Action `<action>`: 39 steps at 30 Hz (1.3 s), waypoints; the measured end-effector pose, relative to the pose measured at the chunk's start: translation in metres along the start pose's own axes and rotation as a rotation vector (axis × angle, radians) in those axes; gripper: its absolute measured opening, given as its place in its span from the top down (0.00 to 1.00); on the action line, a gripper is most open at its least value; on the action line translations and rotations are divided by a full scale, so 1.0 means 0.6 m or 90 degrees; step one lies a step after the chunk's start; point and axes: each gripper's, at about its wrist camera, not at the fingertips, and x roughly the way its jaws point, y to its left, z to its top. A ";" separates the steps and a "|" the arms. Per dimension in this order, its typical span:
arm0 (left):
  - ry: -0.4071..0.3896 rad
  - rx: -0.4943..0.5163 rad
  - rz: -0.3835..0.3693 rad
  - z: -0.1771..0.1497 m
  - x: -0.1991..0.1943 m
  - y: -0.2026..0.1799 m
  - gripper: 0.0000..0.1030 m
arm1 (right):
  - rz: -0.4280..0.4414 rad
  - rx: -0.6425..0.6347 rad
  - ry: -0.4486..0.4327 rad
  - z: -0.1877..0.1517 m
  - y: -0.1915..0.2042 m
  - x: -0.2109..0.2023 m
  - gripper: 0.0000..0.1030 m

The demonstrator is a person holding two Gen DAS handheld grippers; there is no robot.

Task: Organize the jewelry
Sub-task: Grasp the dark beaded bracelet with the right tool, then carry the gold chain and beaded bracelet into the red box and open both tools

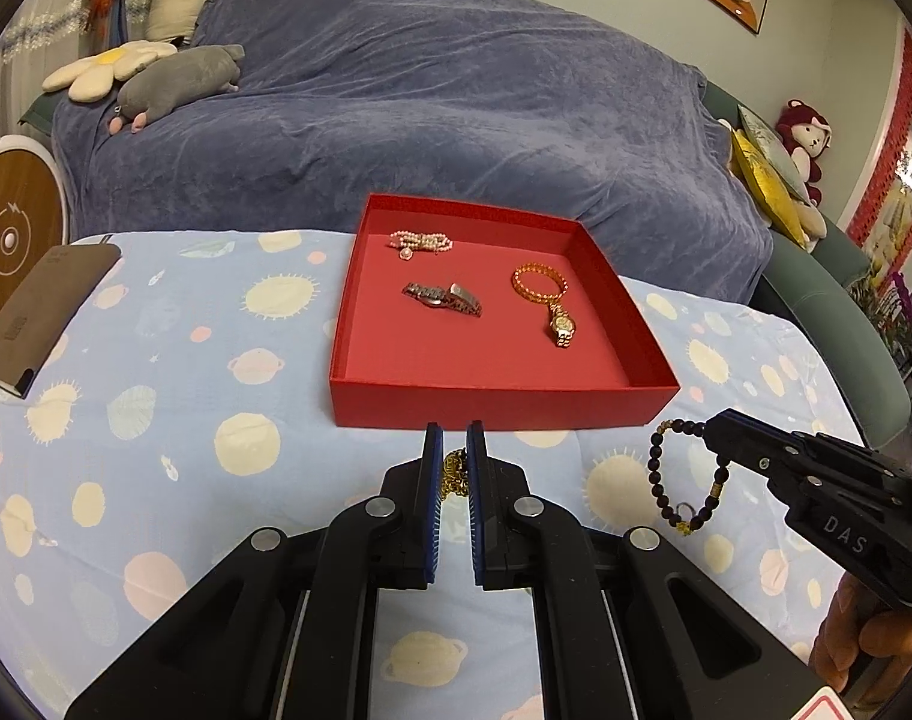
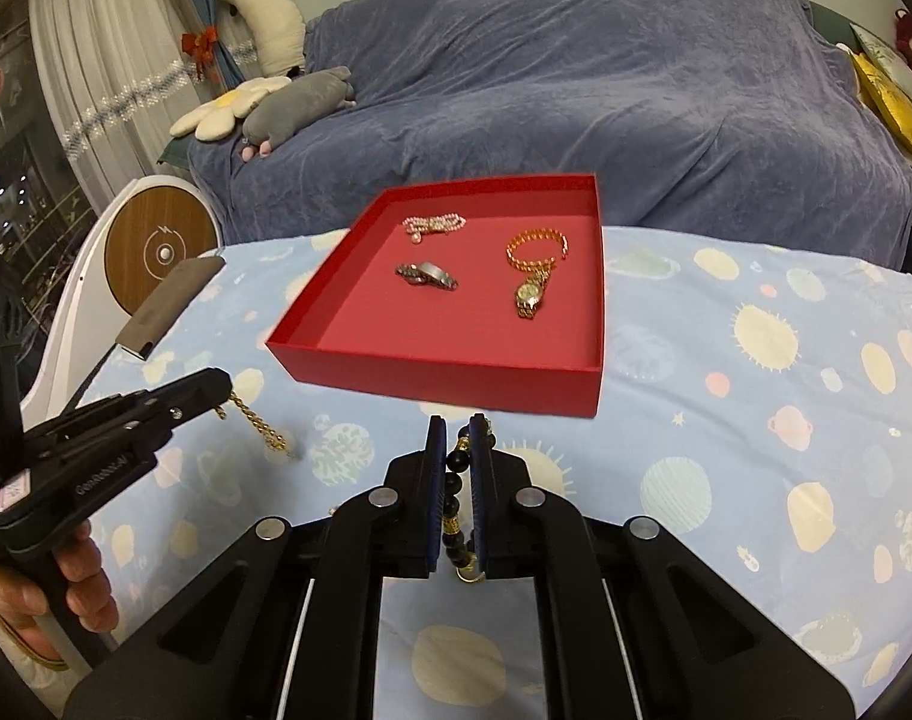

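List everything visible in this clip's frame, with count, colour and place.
Box: 1, red, on the spotted cloth.
Pearl bracelet: 1, pink-white, box's far left.
Silver watch: 1, box centre.
Amber bracelet: 1, orange, box right.
Gold watch: 1, touching the amber bracelet's near side.
Cloth: 1, blue, planet print.
Sofa: 1, blue cover, behind.
Left tongs: shut on gold chain.
Right tongs: shut on dark bead bracelet.

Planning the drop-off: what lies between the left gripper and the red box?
Only bare patterned tablecloth separates the left gripper, holding a gold chain, from the red box, seen in the left wrist view.
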 end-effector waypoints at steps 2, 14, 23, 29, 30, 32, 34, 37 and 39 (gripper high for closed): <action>-0.014 0.012 -0.001 0.019 -0.005 -0.012 0.95 | 0.001 -0.004 -0.017 0.021 0.001 -0.010 0.93; -0.038 0.024 0.002 0.138 0.072 -0.030 0.95 | 0.003 0.008 -0.046 0.133 0.000 0.055 0.93; 0.006 0.006 0.018 0.156 0.173 0.001 0.95 | 0.001 0.026 -0.004 0.146 -0.007 0.166 0.93; 0.029 -0.002 0.031 0.151 0.220 0.017 0.95 | -0.019 0.028 0.030 0.128 -0.022 0.223 0.93; 0.032 -0.001 0.033 0.150 0.226 0.019 0.95 | -0.019 0.029 0.034 0.127 -0.025 0.230 0.93; 0.039 0.004 0.030 0.147 0.235 0.020 0.95 | -0.018 0.025 0.044 0.124 -0.030 0.241 0.93; 0.050 0.003 0.028 0.146 0.243 0.022 0.94 | -0.029 0.015 0.044 0.125 -0.031 0.247 0.91; 0.049 -0.003 0.039 0.147 0.239 0.026 0.86 | -0.049 0.001 0.032 0.128 -0.030 0.238 0.87; 0.047 -0.013 0.043 0.147 0.230 0.031 0.76 | -0.048 0.005 0.018 0.129 -0.034 0.219 0.81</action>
